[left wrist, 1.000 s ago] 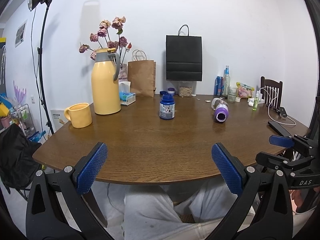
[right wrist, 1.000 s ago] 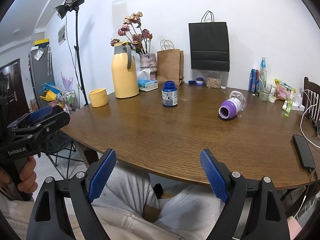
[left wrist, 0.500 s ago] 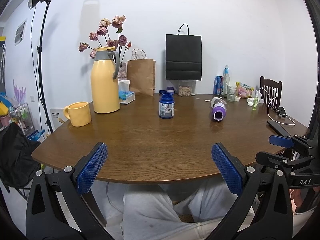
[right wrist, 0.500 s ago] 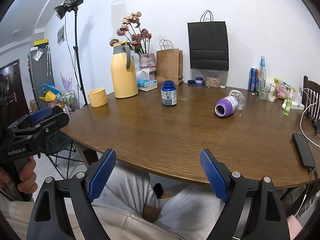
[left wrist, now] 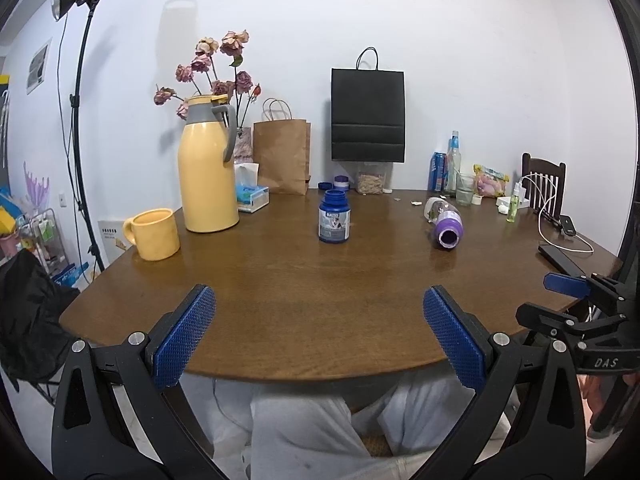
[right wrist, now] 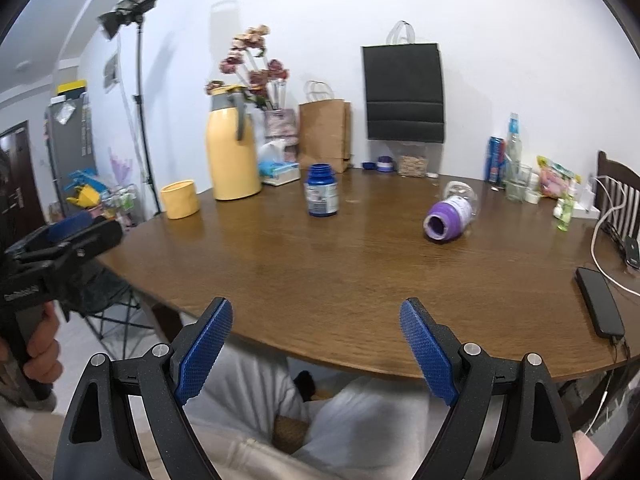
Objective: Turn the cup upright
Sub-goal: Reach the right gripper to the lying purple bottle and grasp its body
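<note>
The cup (right wrist: pixel 451 212) lies on its side on the surface (right wrist: pixel 320 272), right of the blue jar (right wrist: pixel 321 190), purple mouth toward the released right hand-held gripper (right wrist: pixel 316 348), nearer than the released left hand-held gripper (left wrist: pixel 320 338).

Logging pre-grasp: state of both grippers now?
Left gripper: open, holding nothing.
Right gripper: open, holding nothing; purple-sleeved clear cup lies untouched on its side.
</note>
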The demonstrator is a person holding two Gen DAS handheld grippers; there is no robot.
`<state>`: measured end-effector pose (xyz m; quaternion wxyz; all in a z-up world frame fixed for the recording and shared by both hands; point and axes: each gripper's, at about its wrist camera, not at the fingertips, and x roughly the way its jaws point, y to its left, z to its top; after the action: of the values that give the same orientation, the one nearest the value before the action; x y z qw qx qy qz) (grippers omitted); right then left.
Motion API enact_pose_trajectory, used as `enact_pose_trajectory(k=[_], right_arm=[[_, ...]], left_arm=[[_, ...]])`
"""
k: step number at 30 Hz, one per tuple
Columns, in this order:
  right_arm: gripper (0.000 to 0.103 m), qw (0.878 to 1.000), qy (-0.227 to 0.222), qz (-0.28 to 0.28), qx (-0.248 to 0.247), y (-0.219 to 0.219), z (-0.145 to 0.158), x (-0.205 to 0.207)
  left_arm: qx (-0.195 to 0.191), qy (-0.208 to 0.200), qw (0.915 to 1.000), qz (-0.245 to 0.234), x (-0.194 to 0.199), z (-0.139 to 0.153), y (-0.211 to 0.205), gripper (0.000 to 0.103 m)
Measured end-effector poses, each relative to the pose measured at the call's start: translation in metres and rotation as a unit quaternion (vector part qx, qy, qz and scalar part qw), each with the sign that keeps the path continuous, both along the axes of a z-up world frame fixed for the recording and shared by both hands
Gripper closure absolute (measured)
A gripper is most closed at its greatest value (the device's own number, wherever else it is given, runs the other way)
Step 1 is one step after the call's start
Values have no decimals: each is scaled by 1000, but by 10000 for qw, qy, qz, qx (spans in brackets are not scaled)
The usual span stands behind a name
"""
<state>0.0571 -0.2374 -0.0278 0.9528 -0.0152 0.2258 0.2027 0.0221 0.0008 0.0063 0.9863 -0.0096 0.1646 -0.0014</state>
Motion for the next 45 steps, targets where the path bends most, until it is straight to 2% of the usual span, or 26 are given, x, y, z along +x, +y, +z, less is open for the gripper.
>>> enact_pose_trajectory(k=[2,8,11,14,20,28,34,35,36,38,41,44,45], right_arm=[[13,9999,86,-138,58,-3,-3,13],[13,9983,261,-488,209,-11,-1,63],[13,9952,506,-816,189,-17,4,97],[13,9930,699,-869,397,-26,7,131],[13,9898,774,-1146,349,-33,9,204],[13,9760,1292,-1638,619,-46,-12,298],[13,9664,1623,-1852,732,-59,-28,339],[17,9658,1648,-1874,709,-60,-30,342],[27,9644,1719,-1906,638,-61,-35,347],[31,9644,1835,-1751,742,-62,-41,353],[35,9677,1922,-1532,566,-54,-47,354],[35,9762,2000,-747,372,-31,-45,340],[35,9783,2032,-254,305,-18,-46,328]], left_arm=[[29,28,10000,87,14,-6,1,0],[-203,221,9995,-14,60,-14,9,0],[-299,316,9990,-137,91,-12,13,0],[-284,351,9990,-58,121,-11,14,0],[-310,622,9975,-154,188,-16,12,0],[-382,1127,9926,-228,264,-36,5,0],[-466,1596,9854,-366,306,-49,-8,0],[-450,1627,9848,-412,310,-50,-12,0],[-439,1667,9839,-467,314,-51,-14,0],[-427,1739,9820,-595,322,-54,-22,0],[-446,1853,9787,-757,327,-58,-30,0],[-389,1984,9751,-915,325,-59,-38,0],[-415,2010,9735,-1010,322,-58,-39,0]])
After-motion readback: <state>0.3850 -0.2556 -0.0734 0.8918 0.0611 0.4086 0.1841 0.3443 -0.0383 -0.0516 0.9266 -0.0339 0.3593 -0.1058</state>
